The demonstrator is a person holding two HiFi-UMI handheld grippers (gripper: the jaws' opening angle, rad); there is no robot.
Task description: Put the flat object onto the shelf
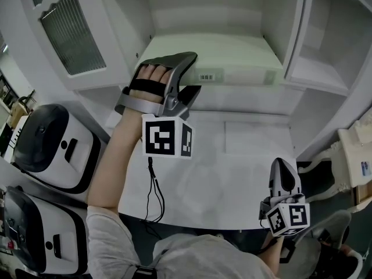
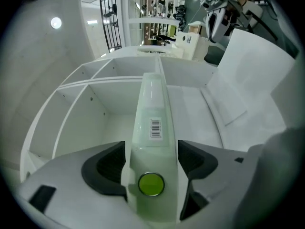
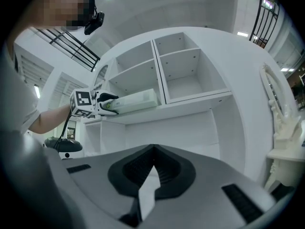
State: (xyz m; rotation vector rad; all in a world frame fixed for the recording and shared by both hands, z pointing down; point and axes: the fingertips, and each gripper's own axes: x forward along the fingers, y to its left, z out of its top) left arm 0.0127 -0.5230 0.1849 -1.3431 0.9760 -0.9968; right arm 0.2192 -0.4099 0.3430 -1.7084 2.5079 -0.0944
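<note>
The flat object [image 1: 232, 63] is a long pale-green box with a barcode label and a green round button on its near end. It lies on the white shelf [image 1: 250, 93], inside the left compartment. My left gripper [image 1: 195, 72] is at the box's near end, one jaw on each side. In the left gripper view the box [image 2: 152, 113] runs away from me between the dark pads [image 2: 102, 168], which stand slightly off its sides, so my left gripper [image 2: 151, 151] is open. My right gripper [image 1: 283, 164] hangs low at the right, shut and empty [image 3: 152, 149].
A white tabletop [image 1: 232, 156] lies below the shelf. Two white-and-black machines [image 1: 52, 147] [image 1: 35, 231] stand at the left. A cabinet door with ribbed glass [image 1: 72, 34] hangs open at the upper left. A second shelf compartment [image 1: 317, 63] lies to the right. A black cable [image 1: 154, 190] dangles from the left gripper.
</note>
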